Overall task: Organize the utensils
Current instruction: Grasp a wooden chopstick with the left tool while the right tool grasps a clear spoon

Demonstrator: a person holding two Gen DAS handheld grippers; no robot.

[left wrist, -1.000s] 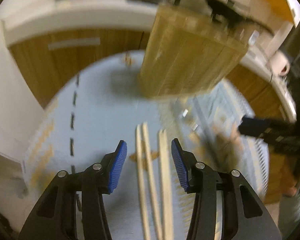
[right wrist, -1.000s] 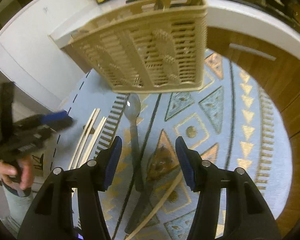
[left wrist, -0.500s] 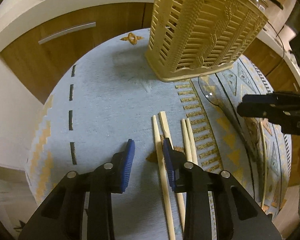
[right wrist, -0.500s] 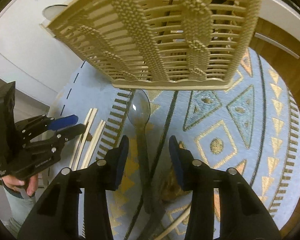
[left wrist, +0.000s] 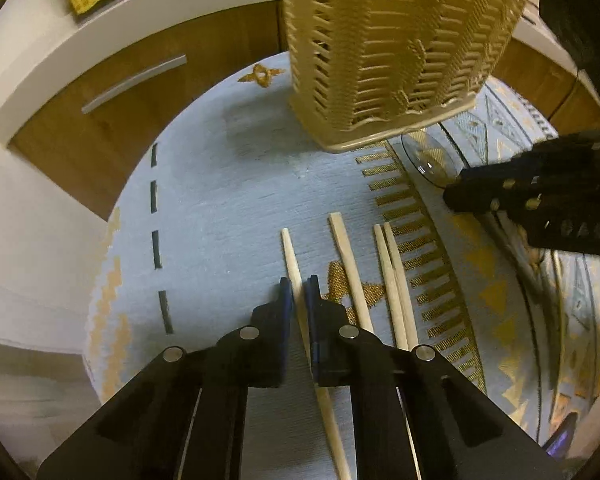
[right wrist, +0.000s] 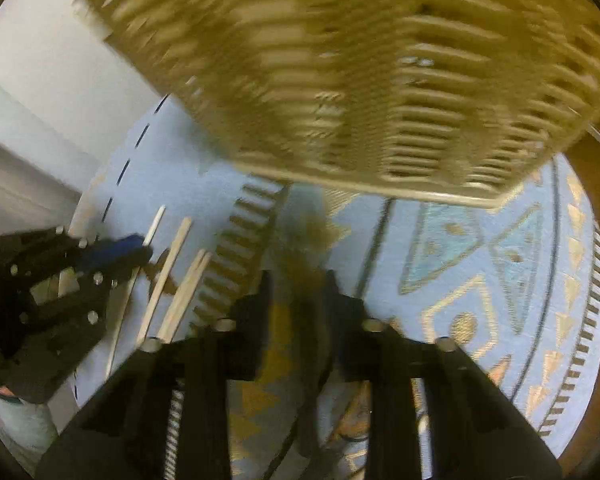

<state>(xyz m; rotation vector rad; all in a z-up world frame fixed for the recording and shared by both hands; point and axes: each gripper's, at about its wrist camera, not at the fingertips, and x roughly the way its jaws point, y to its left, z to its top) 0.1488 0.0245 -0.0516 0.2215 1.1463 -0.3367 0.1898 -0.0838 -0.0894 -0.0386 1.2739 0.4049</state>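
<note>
I'm clamping my left gripper (left wrist: 299,294) on the leftmost chopstick (left wrist: 291,255), the blue pads having just been closing until they pinch it from both sides, and that stick is running straight ahead of me along the line of my fingers, its tip poking out beyond them toward the basket. Just to the right of it I'm seeing a single flat-ended chopstick (left wrist: 350,264) lying on the patterned blue mat (left wrist: 220,216), and beyond that a pair of chopsticks (left wrist: 396,276) lying side by side, touching, all roughly parallel to the one I'm pinching. Over on my right gripper (right wrist: 296,284), the jaws have just been closing too, and I'm straddling the dark handle of the clear-bowled spoon (left wrist: 428,160), which is likewise running away from me toward the basket; the right view is smeared with blur, so I can't tell whether the pads are pressing on the handle yet. Farther out, the slatted beige utensil basket (left wrist: 392,44) is standing upright on the mat, dead ahead of both grippers, with the spoon's bowl lying right at its foot. I'm judging the left hand's stick needs lifting and tipping upright to drop in from above.
</note>
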